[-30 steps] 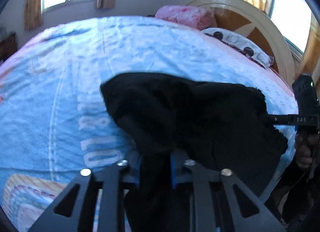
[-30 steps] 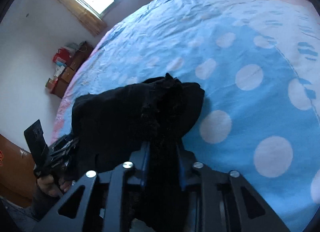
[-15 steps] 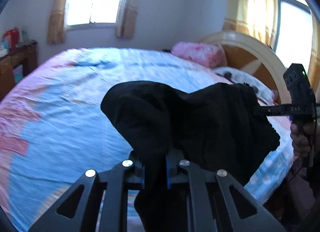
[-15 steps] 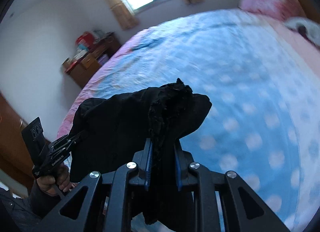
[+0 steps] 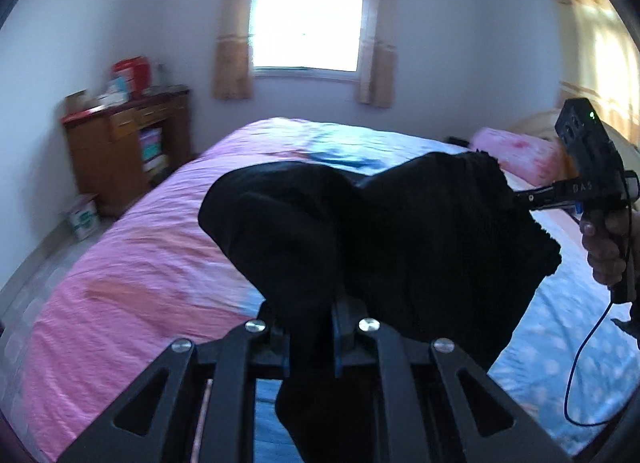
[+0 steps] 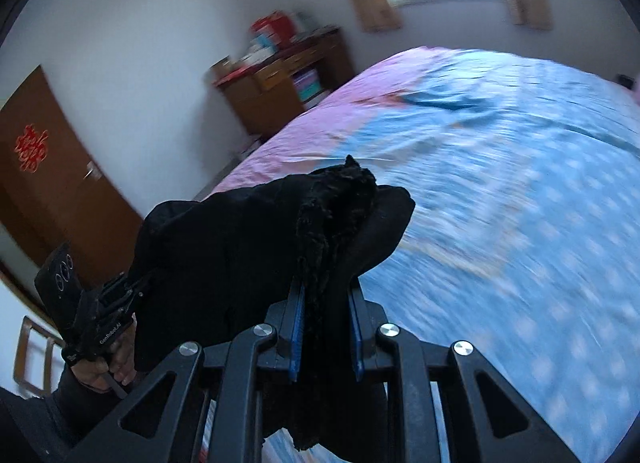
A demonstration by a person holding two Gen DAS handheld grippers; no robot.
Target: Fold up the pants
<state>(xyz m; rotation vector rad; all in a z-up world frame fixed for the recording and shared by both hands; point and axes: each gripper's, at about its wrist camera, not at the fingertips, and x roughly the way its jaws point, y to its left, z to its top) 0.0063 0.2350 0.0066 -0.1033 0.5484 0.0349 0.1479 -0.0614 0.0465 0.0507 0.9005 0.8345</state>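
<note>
Left wrist: left gripper [image 5: 310, 327] clamped on black pants [image 5: 400, 239], held above bed [image 5: 132, 275]; right gripper [image 5: 520, 199] pinches their far edge. Right wrist: right gripper [image 6: 326, 327] clamped on pants [image 6: 248, 247]; left gripper [image 6: 132, 287] grips other end.

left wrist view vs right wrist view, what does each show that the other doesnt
Only the left wrist view shows the pink pillow and the right gripper from the side. Only the right wrist view shows the brown door and the left gripper from the side. Both show the black pants clamped by both grippers above the bed, plus the wooden cabinet and window.
</note>
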